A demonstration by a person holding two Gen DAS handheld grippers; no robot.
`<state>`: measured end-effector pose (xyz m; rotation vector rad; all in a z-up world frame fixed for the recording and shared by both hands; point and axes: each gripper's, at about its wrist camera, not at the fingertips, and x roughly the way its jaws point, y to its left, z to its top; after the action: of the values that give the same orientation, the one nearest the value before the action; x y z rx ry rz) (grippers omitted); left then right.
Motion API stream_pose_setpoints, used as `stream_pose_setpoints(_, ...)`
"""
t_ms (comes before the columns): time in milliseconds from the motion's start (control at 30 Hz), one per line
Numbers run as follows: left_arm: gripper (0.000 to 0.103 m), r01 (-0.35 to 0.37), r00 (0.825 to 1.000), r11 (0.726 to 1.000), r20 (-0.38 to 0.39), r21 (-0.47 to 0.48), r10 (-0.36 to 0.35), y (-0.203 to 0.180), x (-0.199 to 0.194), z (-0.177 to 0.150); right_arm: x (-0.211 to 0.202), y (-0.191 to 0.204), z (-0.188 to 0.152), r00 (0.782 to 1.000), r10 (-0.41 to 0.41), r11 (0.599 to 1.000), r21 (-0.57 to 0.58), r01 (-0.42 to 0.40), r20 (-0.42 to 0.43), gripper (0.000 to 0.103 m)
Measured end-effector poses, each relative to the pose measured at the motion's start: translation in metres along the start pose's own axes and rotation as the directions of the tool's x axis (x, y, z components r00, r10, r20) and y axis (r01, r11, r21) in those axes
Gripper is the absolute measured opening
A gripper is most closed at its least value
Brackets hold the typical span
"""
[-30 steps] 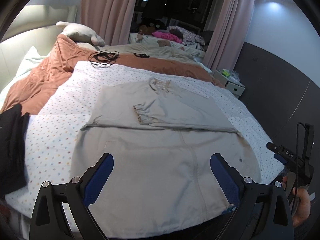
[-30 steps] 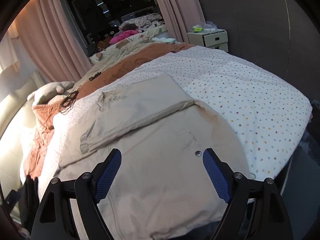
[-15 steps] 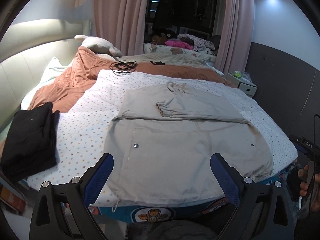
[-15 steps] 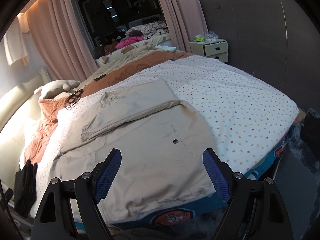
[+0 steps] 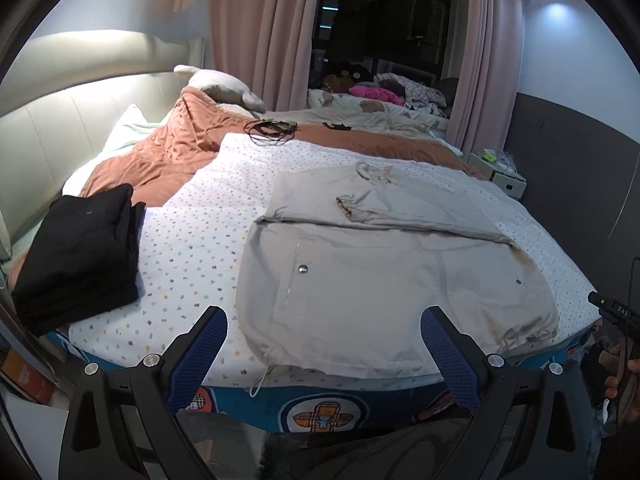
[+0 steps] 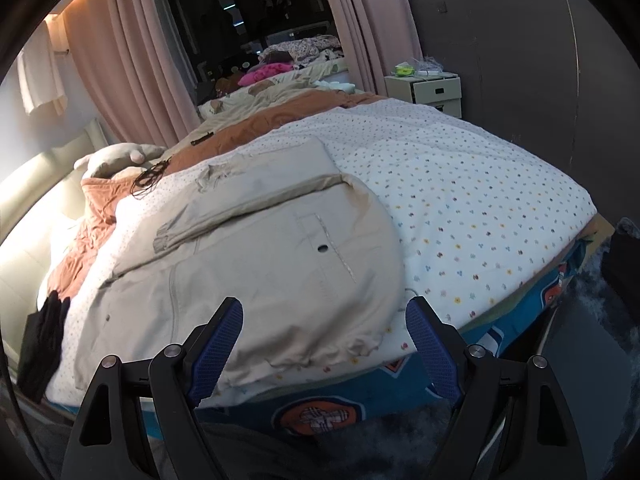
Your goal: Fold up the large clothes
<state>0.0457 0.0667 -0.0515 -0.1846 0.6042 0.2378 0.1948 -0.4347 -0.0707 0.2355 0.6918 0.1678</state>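
Your bed's white quilt dotted with small coloured flowers fills most of both views, and its near edge hangs over a blue sheet with cartoon patches. A rumpled rust-orange blanket lies at ten o'clock on the bed, running along the far side toward the pink curtains.

The beige jacket with drawstring hem lies flat on the quilt at about twelve to one o'clock from your left gripper, hem toward you and reaching the bed edge. Its upper part is already folded: both sleeves are laid across the chest, one gathered cuff resting near the middle. In the right wrist view the same jacket sits at eleven to twelve o'clock, its hem just beyond the fingers.

A folded stack of black clothes sits at nine o'clock on the quilt's corner, well apart from the jacket. A coil of black cable lies far off at twelve o'clock, on the quilt's far edge against the orange blanket.

Your left gripper hangs in front of the bed edge, jaws spread wide with nothing between them. Your right gripper is likewise wide apart and carries nothing, its blue-padded fingers above the hem without touching cloth.
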Motion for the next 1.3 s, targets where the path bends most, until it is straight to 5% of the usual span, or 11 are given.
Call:
stream_pose_setpoints(367,0.097,-0.018,0.997,0.993,-0.080,-0.118,0.009,0.055,0.042,-0.020,0.040,-0.028,-0.016,0.996,0.060,0.997,0.051,-0.057,-0.071,0.084)
stream_pose_setpoints(600,0.082,-0.004,0.986,0.976,-0.162,-0.218,-0.032,0.080,0.083,-0.035,0.071,-0.045,-0.024,0.990,0.076,0.993,0.101,-0.065,-0.116,0.083)
stream_pose_setpoints(833,0.080,0.001,0.975,0.967,-0.214,-0.254,-0.057,0.086,0.119,-0.038,0.107,-0.059,-0.028,0.970,0.176,0.973,0.177,-0.146,-0.169,0.060)
stream_pose_setpoints(1100,0.051,-0.037,0.957,0.952,-0.284,-0.303,-0.053,0.101,0.153,-0.041,0.137,-0.086,-0.028,0.959,0.210,0.945,0.292,-0.149,-0.189,0.040)
stream_pose_setpoints(1167,0.047,-0.038,0.953,0.948,-0.296,-0.315,-0.060,0.104,0.160,-0.042,0.140,-0.092,-0.028,0.948,0.263,0.924,0.331,-0.193,-0.181,0.031)
stream_pose_setpoints(1300,0.047,-0.043,0.951,0.942,-0.303,-0.333,-0.064,0.110,0.170,-0.038,0.125,-0.099,-0.020,0.908,0.412,0.863,0.355,-0.360,-0.082,0.031)
